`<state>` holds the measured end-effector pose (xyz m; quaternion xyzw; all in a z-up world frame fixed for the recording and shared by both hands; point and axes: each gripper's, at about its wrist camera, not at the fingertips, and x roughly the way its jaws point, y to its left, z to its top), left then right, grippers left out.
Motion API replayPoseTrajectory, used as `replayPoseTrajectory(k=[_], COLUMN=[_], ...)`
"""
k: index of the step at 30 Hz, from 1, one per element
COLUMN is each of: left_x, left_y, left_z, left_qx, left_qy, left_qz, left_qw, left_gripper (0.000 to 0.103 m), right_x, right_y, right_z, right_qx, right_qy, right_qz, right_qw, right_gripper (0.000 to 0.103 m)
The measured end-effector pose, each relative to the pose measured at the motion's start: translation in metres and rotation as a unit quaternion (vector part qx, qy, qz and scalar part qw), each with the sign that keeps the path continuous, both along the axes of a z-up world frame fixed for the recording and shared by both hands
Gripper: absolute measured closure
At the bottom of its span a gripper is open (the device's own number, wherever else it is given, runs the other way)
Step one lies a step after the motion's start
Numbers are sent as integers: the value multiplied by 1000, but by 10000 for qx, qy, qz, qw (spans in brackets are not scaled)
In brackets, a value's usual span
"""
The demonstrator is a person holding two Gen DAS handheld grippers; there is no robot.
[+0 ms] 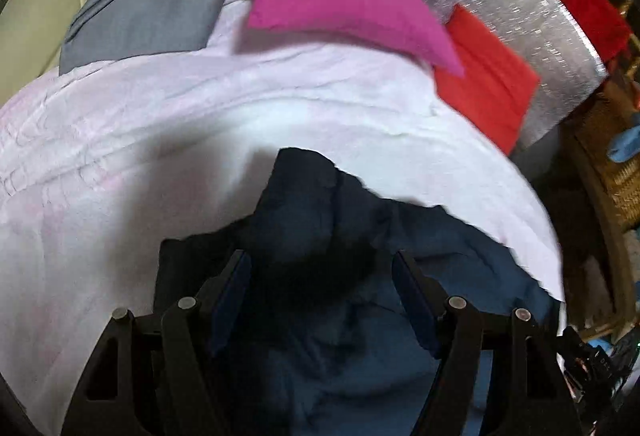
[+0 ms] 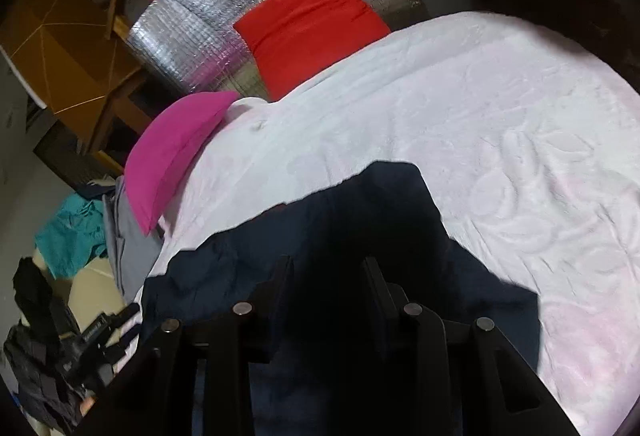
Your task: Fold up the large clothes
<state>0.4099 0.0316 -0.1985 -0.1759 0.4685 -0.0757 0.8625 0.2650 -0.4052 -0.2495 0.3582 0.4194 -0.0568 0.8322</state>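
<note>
Two hand-held grippers hover over a dark navy garment lying on the bed's pale pink bedspread: the left hand-held gripper stands wide open and empty, while the right hand-held gripper has its jaws only narrowly apart, and whether they pinch cloth I cannot tell. This looks like a re-grip between folds; next, each likely needs a clean edge or corner of the garment.

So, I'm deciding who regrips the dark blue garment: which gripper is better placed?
Probably left: the left gripper stands open over the dark blue garment; whether the narrower right gripper grips it is unclear.
</note>
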Motion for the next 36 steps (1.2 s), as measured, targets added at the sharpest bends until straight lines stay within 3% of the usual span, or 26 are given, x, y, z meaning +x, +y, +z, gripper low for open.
replayPoseTrajectory(k=[4,7,12,17,20,26,31,36], left_x=[10,13,-2,-34,-47,-59,-60,-66], left_y=[-4,-4,1,-12,-27,-56,-60,-59], left_z=[-16,-21,-3,26,30,24,22,25], left_qx=[362,428,330,261,523,1525,1873,2017], left_qy=[120,211,60,-435,-566,-834,-1021,-1251], left_qz=[75,138,197,-2,-236,-461,-492,-457], left_qw=[9992,9988,9992,9987,9967,9837,9757,9703], left_gripper=[30,30,30,30,30,30,30,30], right_x=[24,29,16,1,11,45,69,72], right_y=[-8,-11,-14,8,35,86,101,104], right_z=[-39,-49,-31,9,19,2,-41,-31], right_qx=[100,79,201,216,342,145,13,-130], right_qy=[458,469,342,-366,-507,-163,533,526], right_qz=[-39,-44,-45,232,636,1066,1153,1237], right_qw=[9989,9989,9992,9988,9961,9941,9919,9908], right_gripper=[65,65,63,51,51,51,51,49])
